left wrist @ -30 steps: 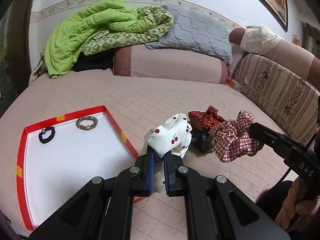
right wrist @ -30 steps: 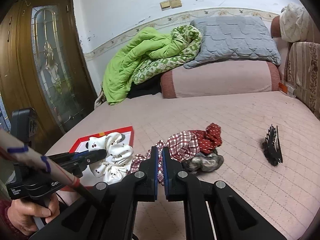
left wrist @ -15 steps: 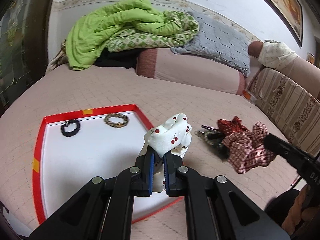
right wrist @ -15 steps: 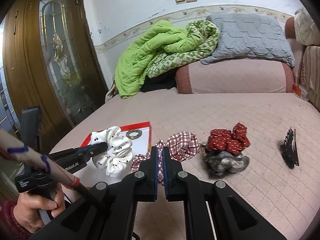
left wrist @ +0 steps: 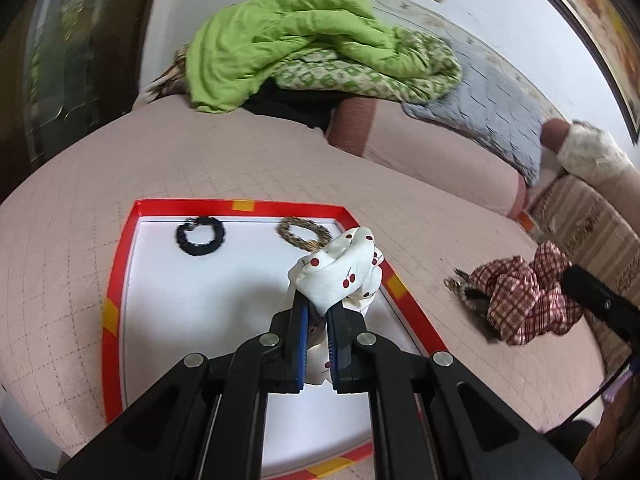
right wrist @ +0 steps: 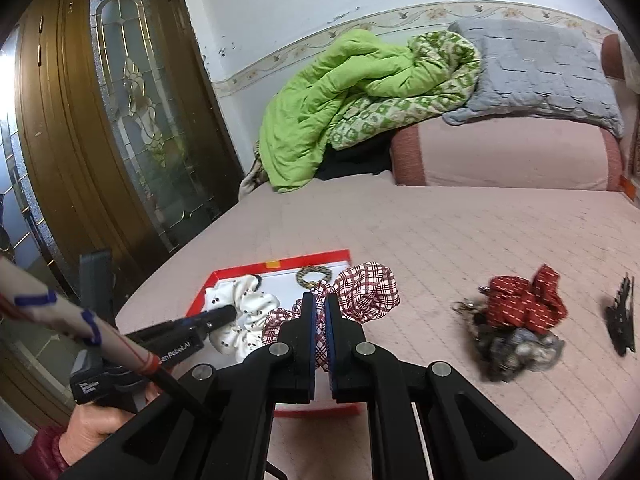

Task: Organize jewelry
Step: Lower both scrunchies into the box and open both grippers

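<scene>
**A:** On a pink quilted bed, the left gripper is clamped on a white cherry-print scrunchie, held above the right-hand part of the red-rimmed tray. The right gripper is closed on a red plaid scrunchie, hanging just off the tray's near right corner.

**B:** What could go wrong?

**A:** Both loads hang loose from a pinch of fabric. Let go too early, the plaid one would likely land on the tray's rim or on the bed. The white one, dropped where it hangs, could cover the gold-brown hair tie lying at the tray's far right, beside the black hair tie.

**B:** Do the views differ?

**A:** The left wrist view shows the tray's white floor and both ties clearly. Only the right wrist view shows what lies right of the tray: a dark red scrunchie on a grey patterned one, then a black hair claw farther out. It also shows the hand on the left tool's grip.
</scene>
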A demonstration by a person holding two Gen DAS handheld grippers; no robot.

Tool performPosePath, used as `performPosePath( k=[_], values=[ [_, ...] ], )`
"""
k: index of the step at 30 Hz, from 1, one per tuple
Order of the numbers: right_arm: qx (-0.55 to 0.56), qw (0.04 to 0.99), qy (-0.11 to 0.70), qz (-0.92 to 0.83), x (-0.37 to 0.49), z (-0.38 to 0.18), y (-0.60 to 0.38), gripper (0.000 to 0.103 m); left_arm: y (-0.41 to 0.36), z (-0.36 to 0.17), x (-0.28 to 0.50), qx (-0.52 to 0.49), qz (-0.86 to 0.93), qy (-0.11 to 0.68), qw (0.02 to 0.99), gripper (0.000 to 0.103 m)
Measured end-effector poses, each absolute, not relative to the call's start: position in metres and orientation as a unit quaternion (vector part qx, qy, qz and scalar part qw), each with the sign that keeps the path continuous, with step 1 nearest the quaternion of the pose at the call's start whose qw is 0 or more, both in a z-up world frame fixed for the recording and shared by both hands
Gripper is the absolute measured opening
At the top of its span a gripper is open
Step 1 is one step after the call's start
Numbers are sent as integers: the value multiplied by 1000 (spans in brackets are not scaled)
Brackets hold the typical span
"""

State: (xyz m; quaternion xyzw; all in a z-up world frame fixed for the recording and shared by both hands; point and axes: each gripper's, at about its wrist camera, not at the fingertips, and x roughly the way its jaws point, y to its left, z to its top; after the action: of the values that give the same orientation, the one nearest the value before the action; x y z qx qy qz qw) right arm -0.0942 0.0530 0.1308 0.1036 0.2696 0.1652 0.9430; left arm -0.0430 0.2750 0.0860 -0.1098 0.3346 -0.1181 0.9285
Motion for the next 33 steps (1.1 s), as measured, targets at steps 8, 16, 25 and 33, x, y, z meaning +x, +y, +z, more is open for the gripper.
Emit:
performPosePath(
  k=[8,16,25,33],
  values=[
    [100,938,278,182,-73,134,79,5,298,90,-36,-152,-92,324,929,8],
    [141,929,263,218,-15,124,99,5,312,81,-25,-129,-56,335,932,8],
    [141,910,283,268,32,88,124,5,336,63,9,-175,-8,354,919,8],
    [159,894,323,267,54,61,110,5,328,55,24,-177,-16,370,912,8]
  ],
)
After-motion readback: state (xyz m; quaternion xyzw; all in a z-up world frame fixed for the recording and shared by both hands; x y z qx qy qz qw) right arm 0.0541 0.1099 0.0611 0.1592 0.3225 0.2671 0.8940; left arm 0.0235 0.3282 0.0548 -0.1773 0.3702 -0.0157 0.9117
